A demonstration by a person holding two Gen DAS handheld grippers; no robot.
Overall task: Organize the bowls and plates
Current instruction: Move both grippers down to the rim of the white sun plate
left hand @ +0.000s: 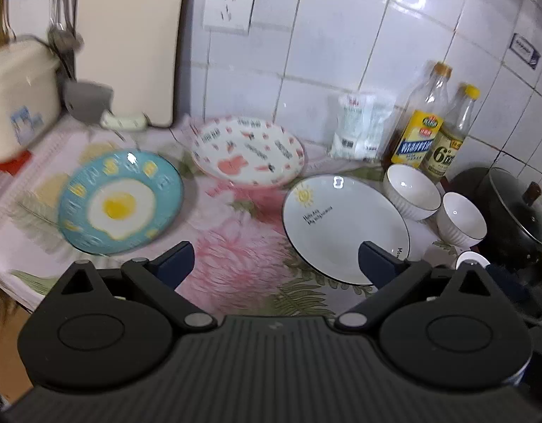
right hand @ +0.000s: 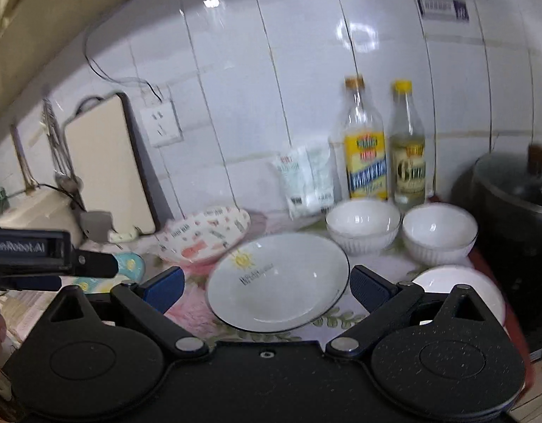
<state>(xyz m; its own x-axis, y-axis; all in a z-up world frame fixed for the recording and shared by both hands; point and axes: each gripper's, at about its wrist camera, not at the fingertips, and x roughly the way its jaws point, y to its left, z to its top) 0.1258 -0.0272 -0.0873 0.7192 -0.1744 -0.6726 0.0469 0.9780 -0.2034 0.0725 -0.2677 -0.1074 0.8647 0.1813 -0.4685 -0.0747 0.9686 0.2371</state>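
While both tongs hang wide and empty above the cloth, the plates lie spread in a row that reads left to right in the left wrist view: the blue plate (left hand: 121, 202) at centre left, the pink plate (left hand: 249, 151) at upper centre, the white plate (left hand: 345, 227) at centre right, then two bowls (left hand: 412, 195) (left hand: 463, 224) touching at the right edge. The left gripper (left hand: 276, 264) straddles bare cloth (left hand: 235, 264) between blue and white plates, its right finger over the white plate's near rim.

Seen from the right wrist, the right gripper (right hand: 267, 289) points squarely at the white plate (right hand: 278, 280), which sits between its spread fingers and just ahead; the pink plate (right hand: 203, 234) lies up and left, tilted on something I cannot make out, and a third bowl (right hand: 447, 282) sits at lower right, half hidden by the finger. The left gripper (right hand: 94, 264) shows at the left edge, level, over the blue plate.

I judge the right hand nearer the white plate and bowls, the left nearer the blue plate. Being round, the plates offer no long axis; a rim pinch needs the tongs tipped down toward the near edge.
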